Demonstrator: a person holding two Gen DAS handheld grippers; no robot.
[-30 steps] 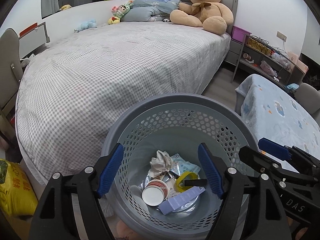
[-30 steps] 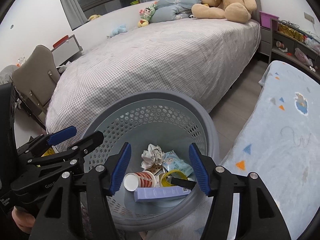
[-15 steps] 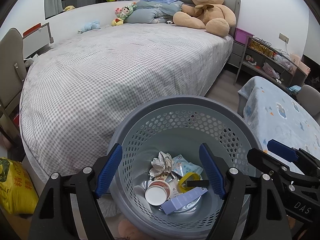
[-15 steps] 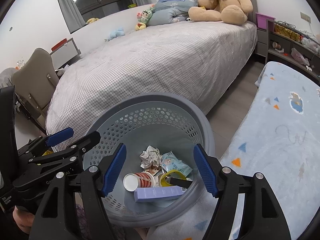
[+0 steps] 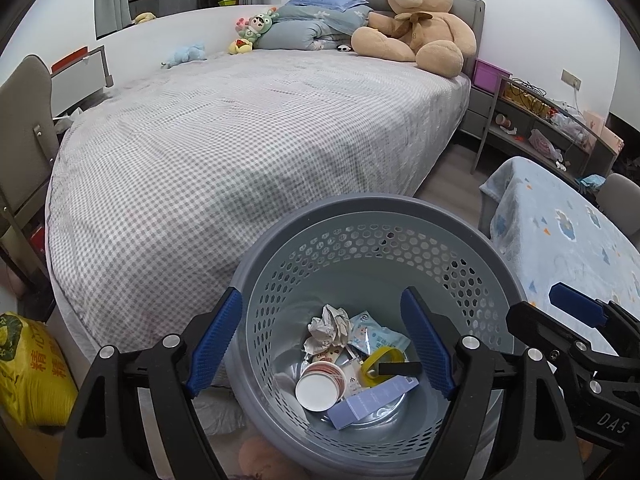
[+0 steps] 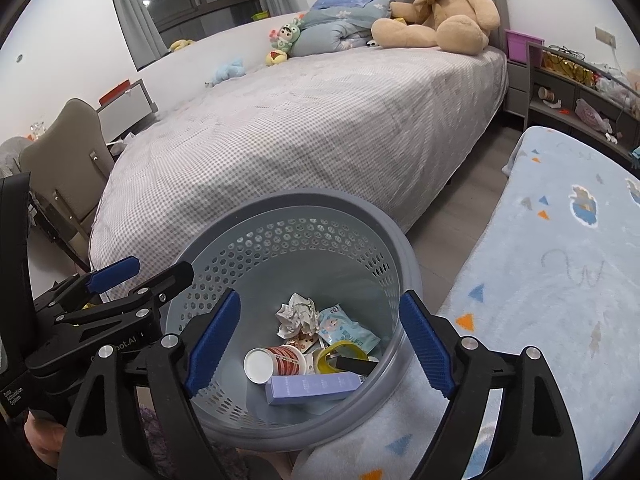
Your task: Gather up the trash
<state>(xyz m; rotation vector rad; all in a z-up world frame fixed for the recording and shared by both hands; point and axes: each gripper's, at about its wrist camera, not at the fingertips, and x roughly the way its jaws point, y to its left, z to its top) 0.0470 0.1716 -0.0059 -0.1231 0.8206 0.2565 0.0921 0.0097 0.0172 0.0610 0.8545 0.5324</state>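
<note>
Both our grippers hang over the basket, pointing down into it. Right gripper: jaws opening, wide apart, nothing between the pads; we read it as having just let go. Left gripper: released too, jaws spread, empty. The trash lies straight below and ahead of both, on the basket floor: a paper cup on its side, a lilac box lying with its long axis across the right gripper's view, a yellow tape ring, a black bar across the ring, a blue wrapper and a crumpled paper. Neither gripper looks clearly nearer; they hang side by side, the left one showing at the left edge of the right view. Beyond the basket, the bed shows no loose trash we can pick out, only a bear and small toys at the far end. The floor right under the basket is cut off by the gripper bodies; the shelf clutter is too small to sort. A yellow bag sits low left, contents unreadable.
</note>
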